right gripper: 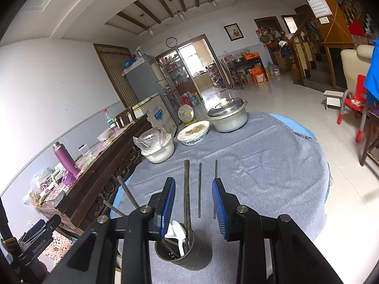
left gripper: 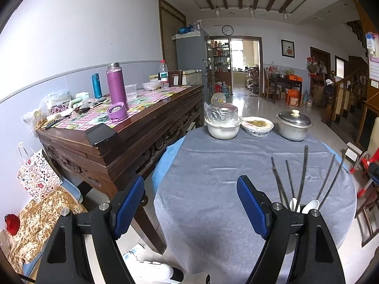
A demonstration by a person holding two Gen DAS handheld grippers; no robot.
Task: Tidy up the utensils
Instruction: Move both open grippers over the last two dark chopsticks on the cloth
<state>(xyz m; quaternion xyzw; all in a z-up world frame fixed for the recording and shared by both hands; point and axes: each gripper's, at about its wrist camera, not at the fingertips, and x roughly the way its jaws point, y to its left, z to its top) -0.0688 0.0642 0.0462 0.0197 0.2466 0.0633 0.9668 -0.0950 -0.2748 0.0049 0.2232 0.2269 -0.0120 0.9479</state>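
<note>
A dark round utensil holder [right gripper: 187, 253] stands on the grey cloth of the round table [right gripper: 272, 165], right under my right gripper [right gripper: 194, 204]. It holds white spoons [right gripper: 177, 234] and a brown chopstick [right gripper: 187, 189] that rises between the blue pads without being pinched. Two thin dark chopsticks [right gripper: 199, 189] seem to lie on the cloth just past the holder. The right jaws stand partly apart, gripping nothing. My left gripper [left gripper: 190, 204] is wide open over bare cloth, left of the chopsticks [left gripper: 303, 177] and spoons [left gripper: 311, 206]. Its right finger hides the holder.
Along the table's far edge stand a plastic-covered white pot [left gripper: 222, 127], a wrapped bowl of food [left gripper: 257, 125] and a lidded metal pot [left gripper: 293, 125]. A carved wooden sideboard [left gripper: 132, 146] with a purple flask [left gripper: 116, 85] adjoins on the left. A red chair [right gripper: 355, 104] stands to the right.
</note>
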